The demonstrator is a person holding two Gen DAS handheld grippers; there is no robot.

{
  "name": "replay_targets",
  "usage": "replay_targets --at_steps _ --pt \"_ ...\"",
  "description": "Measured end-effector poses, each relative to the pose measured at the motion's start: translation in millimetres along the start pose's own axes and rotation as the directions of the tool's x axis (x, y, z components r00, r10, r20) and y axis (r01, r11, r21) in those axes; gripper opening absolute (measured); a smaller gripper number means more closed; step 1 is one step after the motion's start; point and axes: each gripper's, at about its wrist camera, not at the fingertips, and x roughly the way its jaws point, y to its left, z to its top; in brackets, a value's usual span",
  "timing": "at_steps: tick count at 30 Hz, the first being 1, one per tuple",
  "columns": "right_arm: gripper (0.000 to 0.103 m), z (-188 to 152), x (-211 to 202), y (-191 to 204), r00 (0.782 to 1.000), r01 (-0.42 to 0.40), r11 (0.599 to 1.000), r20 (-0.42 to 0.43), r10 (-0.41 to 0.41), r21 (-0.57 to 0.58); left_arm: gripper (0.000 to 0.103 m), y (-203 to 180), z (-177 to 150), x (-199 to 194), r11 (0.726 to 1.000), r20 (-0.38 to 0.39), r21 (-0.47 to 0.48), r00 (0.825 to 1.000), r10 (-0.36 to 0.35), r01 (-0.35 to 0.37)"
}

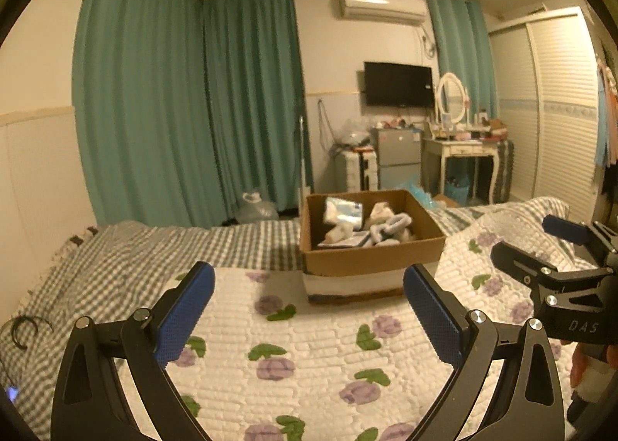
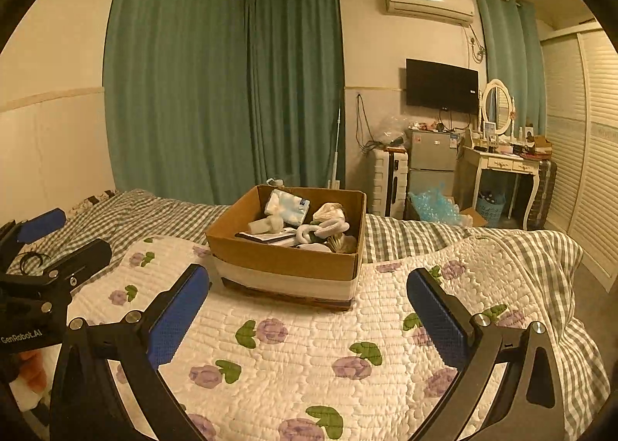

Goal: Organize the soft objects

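A brown cardboard box (image 1: 370,257) (image 2: 284,251) stands on the bed and holds several soft items: a pale blue and white cloth pack (image 2: 287,206), a white looped soft toy (image 2: 322,228) and other white pieces. My left gripper (image 1: 309,309) is open and empty, held above the quilt in front of the box. My right gripper (image 2: 309,309) is open and empty too, also short of the box. Each gripper shows at the edge of the other's view: the right in the left wrist view (image 1: 540,251), the left in the right wrist view (image 2: 61,238).
A white quilt with purple flowers (image 2: 309,363) covers the near bed, over a grey checked sheet (image 1: 135,251). A black hair tie (image 1: 25,329) lies on the sheet at left. Green curtains, a fridge, a dressing table (image 2: 502,167) and a wardrobe stand beyond the bed.
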Motion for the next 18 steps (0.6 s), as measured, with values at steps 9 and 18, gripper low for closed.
replay_targets --at_steps 9,18 --pt "0.103 -0.2 -2.4 -0.2 1.0 0.005 1.0 0.013 -0.006 0.005 0.1 4.1 -1.2 3.4 1.0 -0.019 -0.008 1.0 0.003 -0.003" --pt "0.103 0.3 -2.4 -3.9 1.0 0.012 1.0 0.007 -0.012 0.016 0.1 4.2 -3.0 2.9 1.0 -0.02 -0.011 1.0 -0.004 0.004"
